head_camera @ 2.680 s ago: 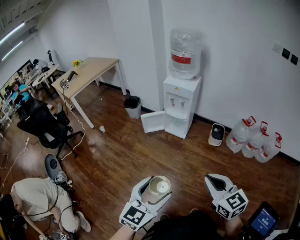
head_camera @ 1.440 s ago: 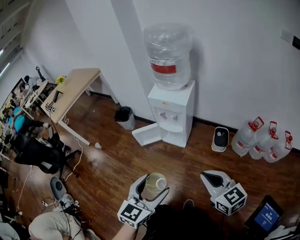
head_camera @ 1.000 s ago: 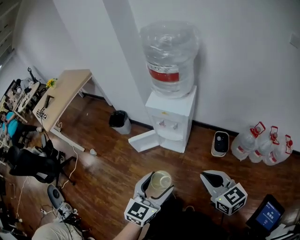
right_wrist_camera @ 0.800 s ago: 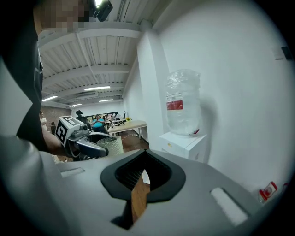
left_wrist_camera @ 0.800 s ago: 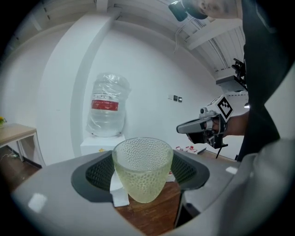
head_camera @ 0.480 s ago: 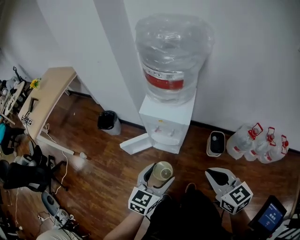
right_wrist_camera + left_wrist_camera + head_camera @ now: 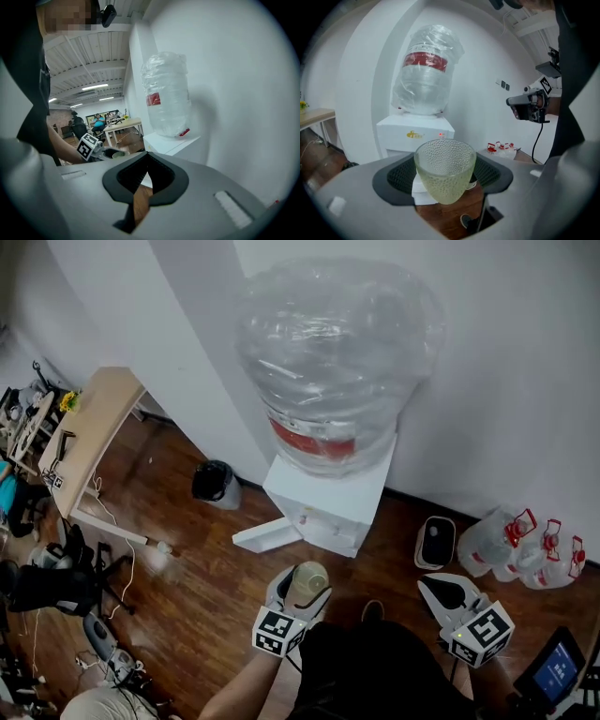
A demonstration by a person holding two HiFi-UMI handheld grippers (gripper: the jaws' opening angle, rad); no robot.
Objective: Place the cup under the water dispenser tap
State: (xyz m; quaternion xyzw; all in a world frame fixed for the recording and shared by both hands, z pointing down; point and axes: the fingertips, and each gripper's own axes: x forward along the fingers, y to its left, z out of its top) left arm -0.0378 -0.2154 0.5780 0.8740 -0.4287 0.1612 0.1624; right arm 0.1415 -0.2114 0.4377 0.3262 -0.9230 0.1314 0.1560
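- While the cup point(image 7: 445, 171) sits clamped upright between the jaws of the left gripper point(image 7: 300, 587), held wide around its dimpled glass wall, the picking-up part of the job looks finished.
- Straight ahead of that gripper, and not yet close to it, stands the water dispenser point(image 7: 330, 507) with its big bottle point(image 7: 333, 362) on top.
- Its taps sit in the recess beyond the cup, too small to tell apart.
- Off to the side of the cup-carrying gripper, the right gripper point(image 7: 147, 157) has its jaws closed together with nothing between them, and it seems to play no part in the carry.
- What is left, by my reading: bring the cup forward into the recess, set it down under a tap, and let go.
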